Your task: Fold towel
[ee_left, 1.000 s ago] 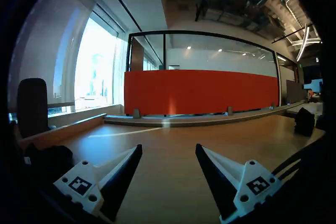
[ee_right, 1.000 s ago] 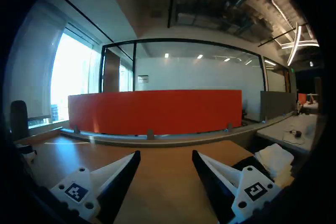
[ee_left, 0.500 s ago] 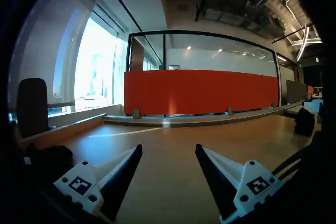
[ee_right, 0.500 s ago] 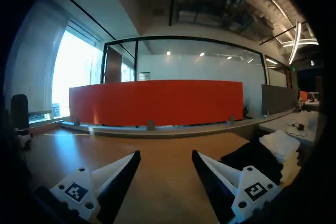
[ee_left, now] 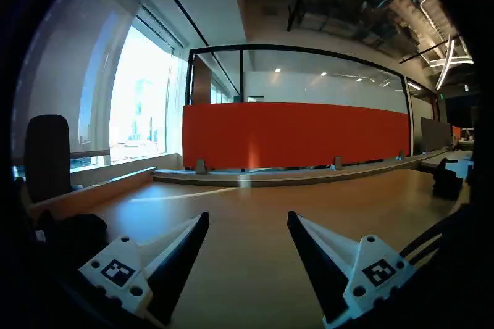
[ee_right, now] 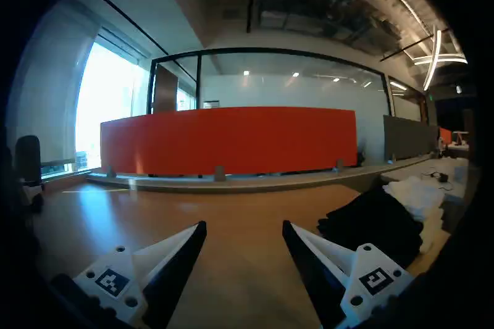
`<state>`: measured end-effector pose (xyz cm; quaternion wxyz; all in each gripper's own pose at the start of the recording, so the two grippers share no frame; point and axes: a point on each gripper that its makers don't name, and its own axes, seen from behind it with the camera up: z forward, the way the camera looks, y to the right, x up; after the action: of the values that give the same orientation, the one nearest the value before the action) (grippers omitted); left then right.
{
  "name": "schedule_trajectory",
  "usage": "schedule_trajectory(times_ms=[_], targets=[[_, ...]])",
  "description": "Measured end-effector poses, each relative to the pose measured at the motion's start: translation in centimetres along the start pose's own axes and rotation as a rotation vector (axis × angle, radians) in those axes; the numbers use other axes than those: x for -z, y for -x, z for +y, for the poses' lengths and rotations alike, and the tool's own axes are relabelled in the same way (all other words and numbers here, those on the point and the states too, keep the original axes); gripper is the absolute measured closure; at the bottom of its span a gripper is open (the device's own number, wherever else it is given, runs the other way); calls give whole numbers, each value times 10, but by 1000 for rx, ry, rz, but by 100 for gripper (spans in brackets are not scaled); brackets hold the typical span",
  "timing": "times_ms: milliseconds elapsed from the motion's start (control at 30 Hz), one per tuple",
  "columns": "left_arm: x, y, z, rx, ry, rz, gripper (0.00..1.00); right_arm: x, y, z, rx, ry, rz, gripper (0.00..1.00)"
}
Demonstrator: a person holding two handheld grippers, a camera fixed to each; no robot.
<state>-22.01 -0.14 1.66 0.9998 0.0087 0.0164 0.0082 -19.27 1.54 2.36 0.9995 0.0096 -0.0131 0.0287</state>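
In the right gripper view my right gripper (ee_right: 244, 252) hangs open low over the wooden table (ee_right: 247, 212), nothing between its fingers. To its right a pile of dark folded towels (ee_right: 376, 224) rests on the table, with white folded towels (ee_right: 423, 202) stacked just behind it. My left gripper (ee_left: 247, 245) in the left gripper view is open too, just above the bare tabletop (ee_left: 259, 205). A dark lump (ee_left: 447, 178), perhaps part of the towel pile, sits at the table's far right edge in that view.
An orange divider panel (ee_left: 296, 134) runs along the table's far edge. A dark chair back (ee_left: 48, 156) stands at the left, by the bright window. Another desk with small items (ee_right: 441, 174) lies beyond the towels on the right.
The right gripper has dipped lower, so the dark and white towel piles have risen into fuller view on its right. The left gripper has stayed still.
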Motion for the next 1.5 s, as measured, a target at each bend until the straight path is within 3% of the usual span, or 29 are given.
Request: schedule_trajectory(times_ms=[567,1500], targets=[[0,0,0,0,0,0,6,2,6,-7,40,-8,15,2],[0,1,0,0,0,0,6,7,0,-11,37,-10,33,1]])
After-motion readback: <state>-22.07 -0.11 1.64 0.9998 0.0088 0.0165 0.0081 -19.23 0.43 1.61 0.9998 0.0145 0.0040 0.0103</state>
